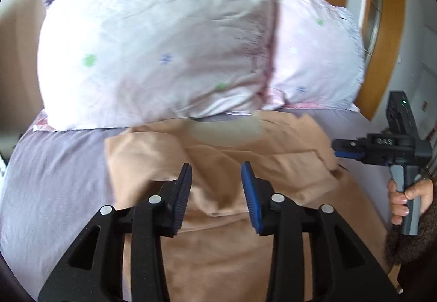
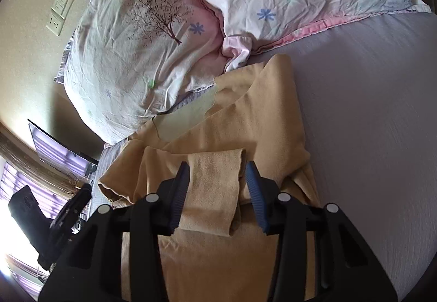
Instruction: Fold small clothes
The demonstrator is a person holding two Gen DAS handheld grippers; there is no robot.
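You were midway through the fold, it seemed: the tan garment [image 2: 245, 121] lay on the lilac bed sheet [image 2: 368, 110], just below the two floral pillows [image 1: 153, 42], already partly doubled over with a sleeve [image 2: 213, 190] laid across its body. Your left claw [image 1: 216, 192] hovered spread over the cloth, pinching nothing. Your right claw [image 2: 217, 192] was spread too, straddling that sleeve. Next you probably needed to pinch an edge and carry it across. The fabric looked soft, rumpled, pale-lined at the collar.
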